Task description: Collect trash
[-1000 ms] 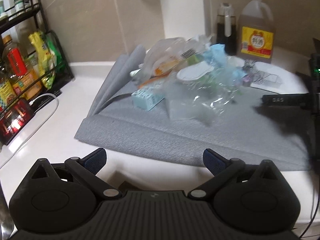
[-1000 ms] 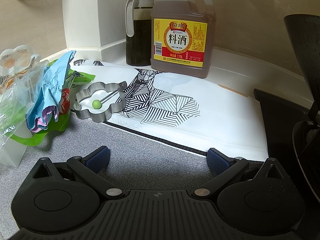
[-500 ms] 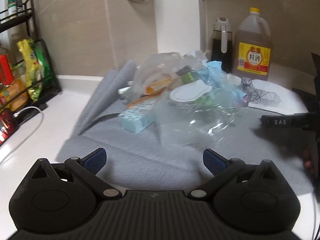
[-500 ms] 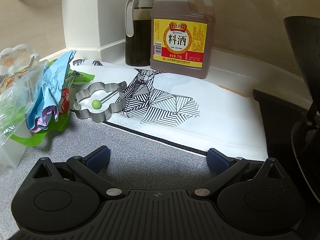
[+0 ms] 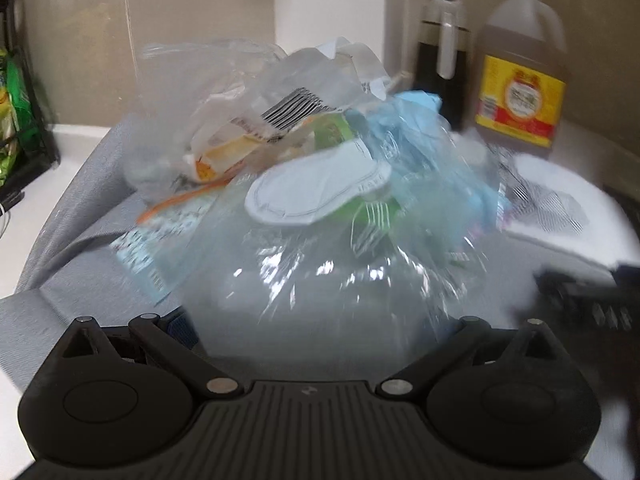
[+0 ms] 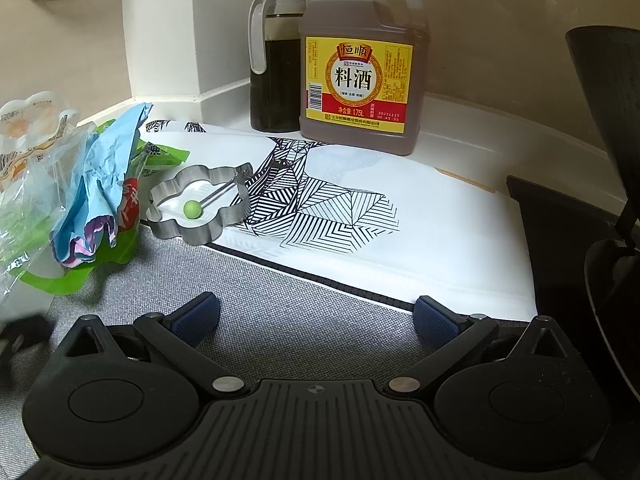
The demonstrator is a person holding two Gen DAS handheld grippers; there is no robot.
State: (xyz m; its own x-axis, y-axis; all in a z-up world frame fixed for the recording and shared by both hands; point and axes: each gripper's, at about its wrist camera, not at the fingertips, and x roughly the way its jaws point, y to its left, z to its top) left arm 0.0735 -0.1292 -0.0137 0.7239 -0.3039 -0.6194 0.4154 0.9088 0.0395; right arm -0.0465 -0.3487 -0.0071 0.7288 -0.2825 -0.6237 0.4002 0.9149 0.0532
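Note:
A heap of trash sits on a grey cloth (image 5: 80,216): a crumpled clear plastic bag (image 5: 320,288) in front, a white oval seal (image 5: 316,192), orange-printed wrappers (image 5: 216,160) and blue paper (image 5: 416,104) behind. My left gripper (image 5: 316,326) is open and pushed up against the heap, with the clear bag bulging between its spread fingers; the right pad is hidden behind plastic. The right wrist view shows the heap's edge (image 6: 92,184) at the left. My right gripper (image 6: 316,316) is open over the grey cloth (image 6: 280,320) and holds nothing.
A flower-shaped metal mould (image 6: 200,208) with a green knob lies on a white patterned mat (image 6: 400,232). A cooking wine jug (image 6: 360,64) and a dark sauce bottle (image 6: 276,60) stand by the wall. Black cookware (image 6: 600,160) rises at the right. A rack (image 5: 16,100) stands far left.
My left gripper has moved forward over the grey cloth right up to the heap, so the clear bag now sits between its fingers. The right gripper has stayed put.

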